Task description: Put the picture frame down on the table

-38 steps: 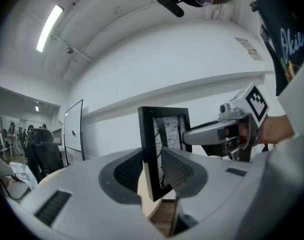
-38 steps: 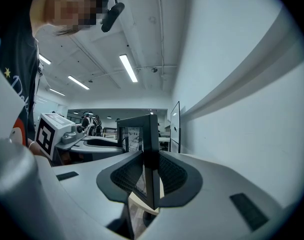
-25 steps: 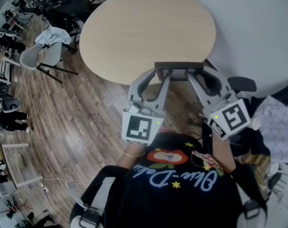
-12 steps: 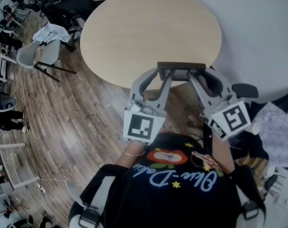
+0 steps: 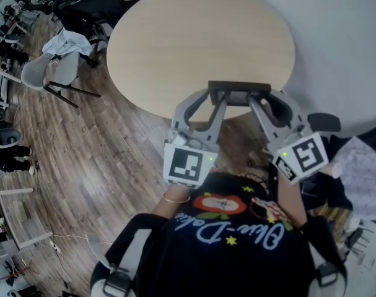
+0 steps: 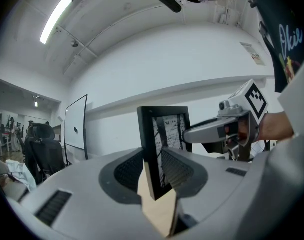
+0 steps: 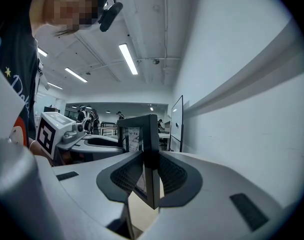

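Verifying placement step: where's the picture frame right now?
Head view, centre: the picture frame is clamped at its ends by the left gripper and right gripper, over the round table's near edge.

Tally: one picture frame [image 5: 238, 90]. Two grippers: left gripper [image 5: 211, 99], right gripper [image 5: 261, 99]. One round table [image 5: 194, 42]. One pale grey chair [image 5: 48, 73] at far left; dark chairs [image 5: 88, 5] beyond, too crowded to count.
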Demonstrator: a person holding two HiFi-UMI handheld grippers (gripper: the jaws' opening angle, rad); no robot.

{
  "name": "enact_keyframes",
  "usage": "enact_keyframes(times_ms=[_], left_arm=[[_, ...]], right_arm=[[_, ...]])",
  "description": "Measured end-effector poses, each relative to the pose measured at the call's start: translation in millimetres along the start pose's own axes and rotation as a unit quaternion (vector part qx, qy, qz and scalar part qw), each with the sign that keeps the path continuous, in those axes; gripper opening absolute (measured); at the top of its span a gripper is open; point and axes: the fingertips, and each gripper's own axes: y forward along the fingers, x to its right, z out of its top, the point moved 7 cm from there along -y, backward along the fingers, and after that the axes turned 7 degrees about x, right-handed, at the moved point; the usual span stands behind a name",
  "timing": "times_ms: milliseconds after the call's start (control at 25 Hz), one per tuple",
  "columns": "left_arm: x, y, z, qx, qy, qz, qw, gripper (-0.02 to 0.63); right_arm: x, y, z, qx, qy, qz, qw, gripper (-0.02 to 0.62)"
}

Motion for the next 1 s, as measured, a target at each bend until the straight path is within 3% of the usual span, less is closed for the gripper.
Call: enact_keyframes(times_ms=[440,1000], left_arm=[[13.1,26.4,-7.5,-0.002,-0.010,-0.022,0.9997,0.097],[2.2,97.6,-16.7,-0.024,0.002,0.010,0.9997,0.096]], right_arm=[[23.1,-11.3,-8.2,-0.008,0.011,-0.029,0.999,0.069],[99.8,21.6,-17.4,-0.003,0.020,0.009,1.000,0.069]])
